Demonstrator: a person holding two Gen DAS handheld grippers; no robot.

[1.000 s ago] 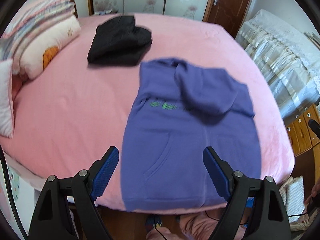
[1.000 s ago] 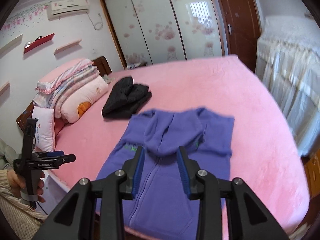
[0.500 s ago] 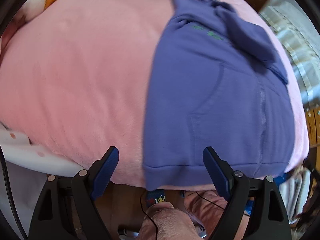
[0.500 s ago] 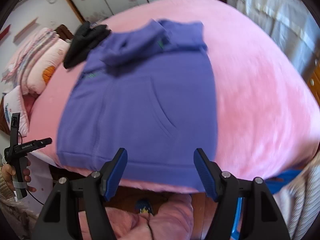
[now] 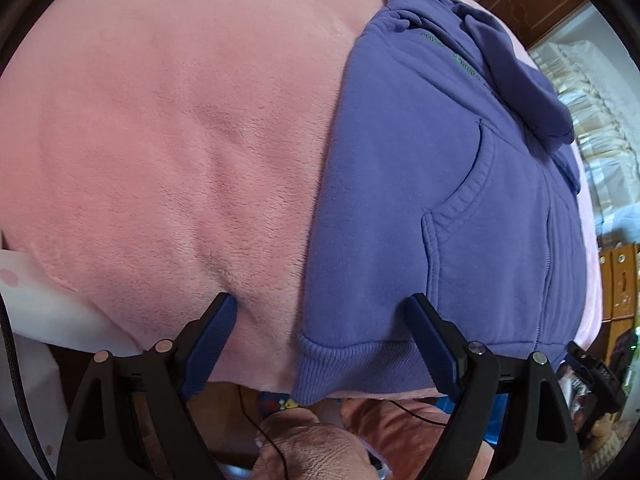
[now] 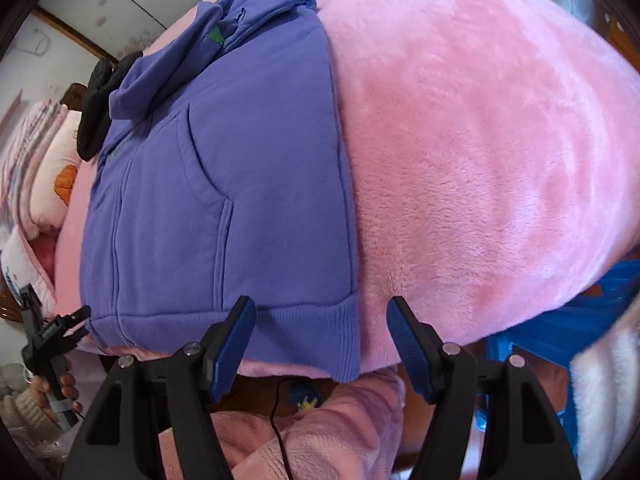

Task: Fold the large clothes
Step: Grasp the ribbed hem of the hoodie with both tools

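Purple hoodie (image 5: 400,184): flat on pink plush bedspread (image 5: 168,140), ribbed hem at the near bed edge. Left gripper (image 5: 320,344) and right gripper (image 6: 320,336): both lowered closer since half a second ago, jaws spread wide, each straddling a hem corner, holding nothing. Black garment (image 6: 96,120) beyond the hood; floral wardrobe doors (image 6: 120,4) behind.

Purple hoodie (image 5: 400,184) on pink blanket (image 5: 180,140); black garment (image 6: 96,120) beyond.
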